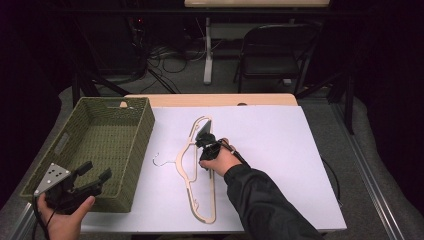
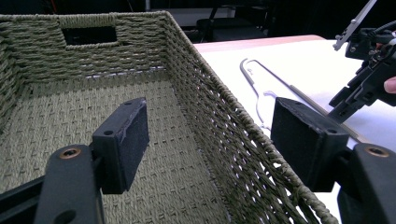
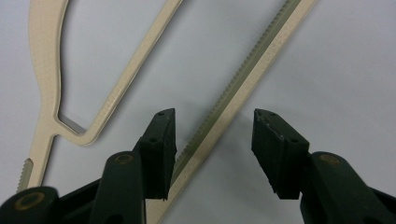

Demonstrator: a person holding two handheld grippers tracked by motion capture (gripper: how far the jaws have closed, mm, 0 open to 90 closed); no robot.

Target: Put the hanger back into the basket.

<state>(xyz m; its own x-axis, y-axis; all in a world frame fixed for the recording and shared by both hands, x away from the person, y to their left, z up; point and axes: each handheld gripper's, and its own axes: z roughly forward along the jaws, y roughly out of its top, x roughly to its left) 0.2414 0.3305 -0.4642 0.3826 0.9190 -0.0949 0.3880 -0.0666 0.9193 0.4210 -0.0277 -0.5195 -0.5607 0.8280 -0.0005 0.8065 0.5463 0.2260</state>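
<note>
A cream plastic hanger [image 1: 181,155] with a thin metal hook [image 1: 162,161] lies flat on the white sheet [image 1: 270,150]. My right gripper [image 1: 204,129] points down at its upper end. In the right gripper view the hanger's ridged straight bar [image 3: 252,70] runs between the jaws of that gripper [image 3: 215,116]. The left pad is close beside the bar and the right pad stands apart from it, so the gripper is open. My left gripper [image 1: 97,171] hangs open at the near right corner of the green woven basket [image 1: 142,135], holding nothing. Its jaws straddle the basket's right wall [image 2: 219,140].
The basket stands on the table's left side with nothing inside it. The far wooden table edge [image 1: 210,100] shows beyond the sheet. A folding chair [image 1: 275,50] and cables sit on the floor behind. The right gripper [image 2: 345,102] appears far off in the left gripper view.
</note>
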